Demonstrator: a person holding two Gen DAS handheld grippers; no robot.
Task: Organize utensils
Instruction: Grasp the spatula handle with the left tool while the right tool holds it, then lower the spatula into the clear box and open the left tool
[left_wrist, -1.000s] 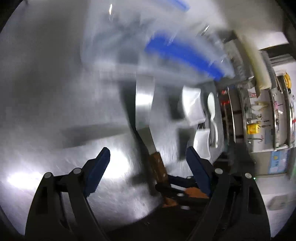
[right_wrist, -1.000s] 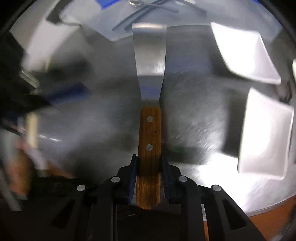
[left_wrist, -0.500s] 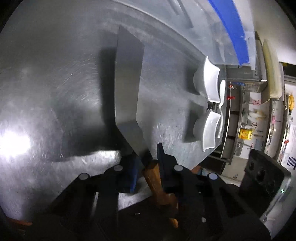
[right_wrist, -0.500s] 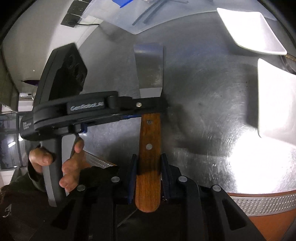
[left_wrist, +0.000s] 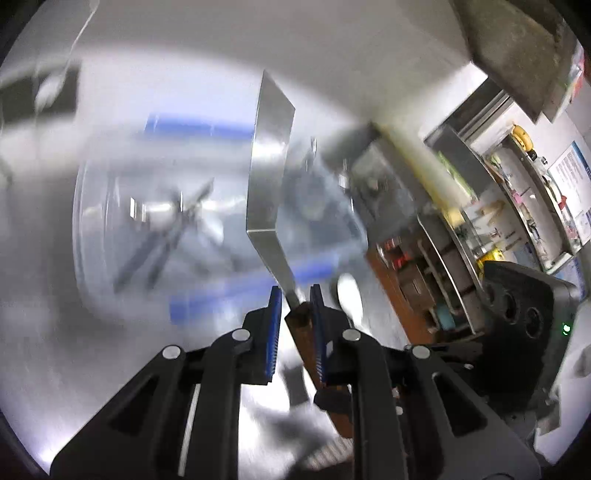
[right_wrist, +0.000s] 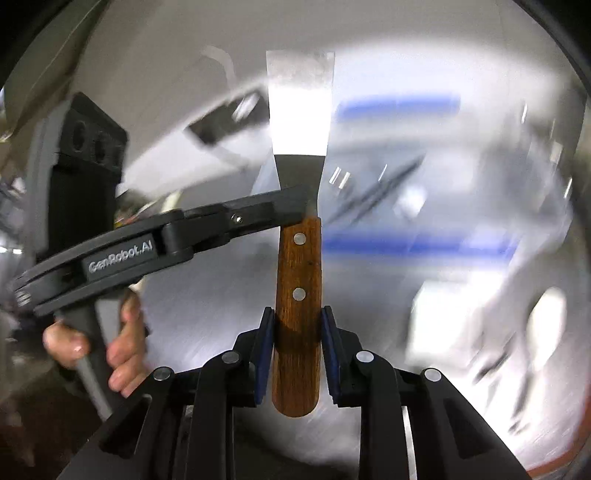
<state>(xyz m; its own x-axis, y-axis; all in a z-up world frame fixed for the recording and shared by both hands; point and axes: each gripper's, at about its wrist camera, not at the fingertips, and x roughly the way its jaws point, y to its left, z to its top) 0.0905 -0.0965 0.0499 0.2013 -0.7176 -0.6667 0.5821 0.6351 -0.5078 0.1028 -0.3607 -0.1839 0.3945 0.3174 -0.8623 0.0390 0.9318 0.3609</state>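
Note:
A metal spatula (right_wrist: 300, 110) with a riveted wooden handle (right_wrist: 297, 269) is held by both grippers above the steel table. My right gripper (right_wrist: 296, 321) is shut on the lower part of the handle. My left gripper (left_wrist: 295, 295) is shut on the top of the handle where the blade neck begins; it also shows in the right wrist view (right_wrist: 258, 214), coming in from the left. In the left wrist view the blade (left_wrist: 267, 166) stands upright. Behind it is a blurred clear plastic bin (left_wrist: 155, 206) with blue handles that holds several dark utensils.
A steel table (left_wrist: 55, 350) lies below. Shelves with clutter (left_wrist: 480, 206) stand at the right in the left wrist view. White dishes (right_wrist: 546, 317) blur at the right of the right wrist view. A white spoon (left_wrist: 349, 291) lies near the table edge.
Both grippers have lifted the spatula off the table and swung it toward the clear bin. The left gripper, open a second ago, closed on the top of the handle and stays shut.

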